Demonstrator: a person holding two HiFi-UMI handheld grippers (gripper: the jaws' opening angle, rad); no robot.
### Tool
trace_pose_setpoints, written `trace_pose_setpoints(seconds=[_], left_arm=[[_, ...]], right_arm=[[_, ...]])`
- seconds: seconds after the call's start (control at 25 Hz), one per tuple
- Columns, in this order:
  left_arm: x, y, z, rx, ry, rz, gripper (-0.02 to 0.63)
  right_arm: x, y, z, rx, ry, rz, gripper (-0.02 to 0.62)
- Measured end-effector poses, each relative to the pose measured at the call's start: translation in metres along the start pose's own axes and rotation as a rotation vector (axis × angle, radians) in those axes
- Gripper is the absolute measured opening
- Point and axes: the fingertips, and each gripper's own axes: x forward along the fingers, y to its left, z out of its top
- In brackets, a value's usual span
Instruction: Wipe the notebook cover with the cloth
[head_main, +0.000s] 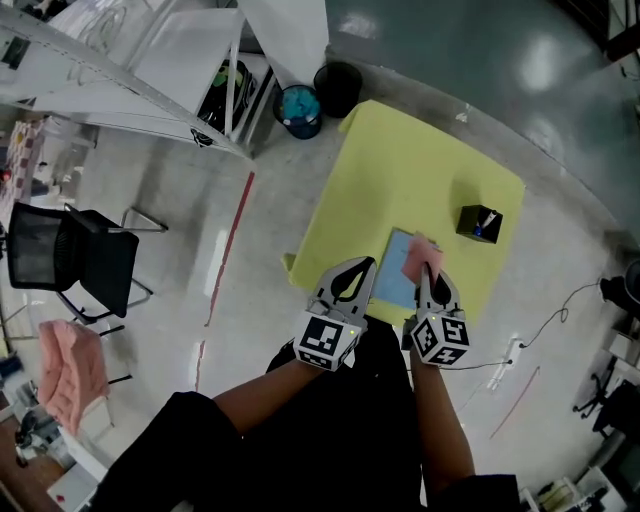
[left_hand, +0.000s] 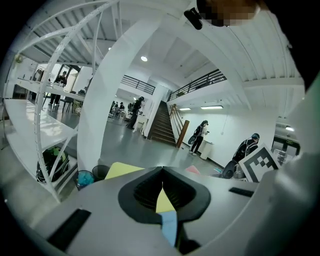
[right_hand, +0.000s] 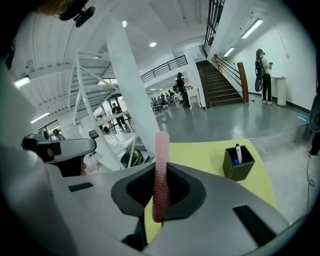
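A light blue notebook (head_main: 392, 270) lies near the front edge of the yellow table (head_main: 420, 170). My right gripper (head_main: 427, 272) is shut on a pink cloth (head_main: 420, 256), which hangs over the notebook's right side. In the right gripper view the cloth (right_hand: 161, 150) stands up as a narrow strip clamped between the jaws (right_hand: 160, 170). My left gripper (head_main: 362, 270) hovers over the notebook's left edge, shut with nothing in it. Below its closed jaws (left_hand: 162, 184), the left gripper view shows a sliver of the notebook (left_hand: 170, 227) and table.
A black pen holder (head_main: 479, 222) with a marker stands on the table's right side (right_hand: 238, 162). A black bin (head_main: 338, 88) and a blue bin (head_main: 299, 108) sit beyond the far corner. A black chair (head_main: 75, 258) and white shelving (head_main: 150, 70) stand to the left.
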Motion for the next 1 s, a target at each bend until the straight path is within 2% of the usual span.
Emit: trace_pose_setpoints(seconds=[0.2, 0.28, 0.44, 0.6, 0.8, 1.0], left_arm=[[0.024, 0.002, -0.014, 0.012, 0.017, 0.048, 0.015], [0.033, 0.005, -0.021, 0.030, 0.024, 0.074, 0.015], [0.052, 0.016, -0.034, 0.011, 0.038, 0.113, 0.015], [0.060, 0.017, -0.041, 0.059, 0.040, 0.105, 0.015], [0.066, 0.023, -0.058, 0.035, 0.061, 0.105, 0.015], [0.069, 0.025, -0.069, 0.054, 0.047, 0.095, 0.015]], right_arm=[[0.034, -0.010, -0.018, 0.061, 0.052, 0.040, 0.038], [0.047, -0.010, -0.030, 0.067, 0.086, 0.080, 0.038], [0.071, -0.014, -0.047, 0.069, 0.129, 0.121, 0.038], [0.092, -0.025, -0.066, 0.111, 0.154, 0.114, 0.037], [0.120, -0.040, -0.094, 0.224, 0.188, 0.110, 0.037], [0.142, -0.037, -0.116, 0.209, 0.226, 0.138, 0.037]])
